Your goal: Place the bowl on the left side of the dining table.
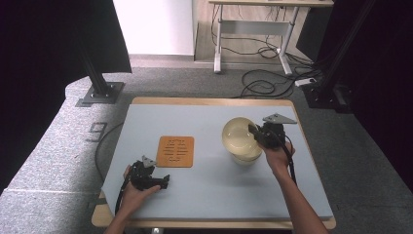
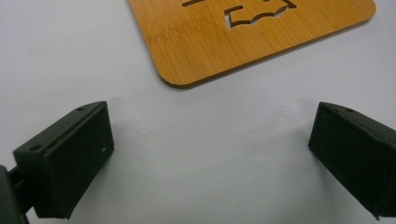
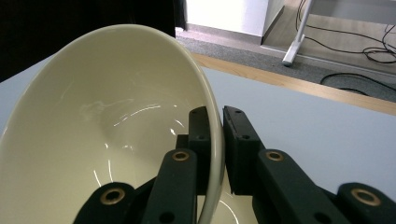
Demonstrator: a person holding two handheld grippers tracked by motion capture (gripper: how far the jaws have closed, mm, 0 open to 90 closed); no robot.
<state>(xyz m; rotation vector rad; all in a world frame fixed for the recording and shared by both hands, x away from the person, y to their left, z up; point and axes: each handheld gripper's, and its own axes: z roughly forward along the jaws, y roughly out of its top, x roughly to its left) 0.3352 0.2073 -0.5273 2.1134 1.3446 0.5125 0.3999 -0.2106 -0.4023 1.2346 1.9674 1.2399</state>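
Gripping: right gripper [image 3: 219, 140] clenched on rim of cream bowl [image 1: 241, 136] — one jaw inside, one outside the wall.
Bowl: tilted, mouth turned toward left side of table [image 1: 214, 185]; right of centre; lower edge close to the surface, contact hard to tell.
Left gripper [image 2: 210, 149]: jaws released, spread wide, nothing between; low over bare grey surface near front-left edge.
Mat: orange bamboo trivet [image 1: 176, 151] with cut-out slots, flat, just beyond left gripper, well apart from bowl.
Hands: left hand [image 1: 136, 192] and right hand [image 1: 278, 158] each wrapped round a gripper body — cables trailing back.
Background: floor cables [image 1: 263, 83], desk legs.
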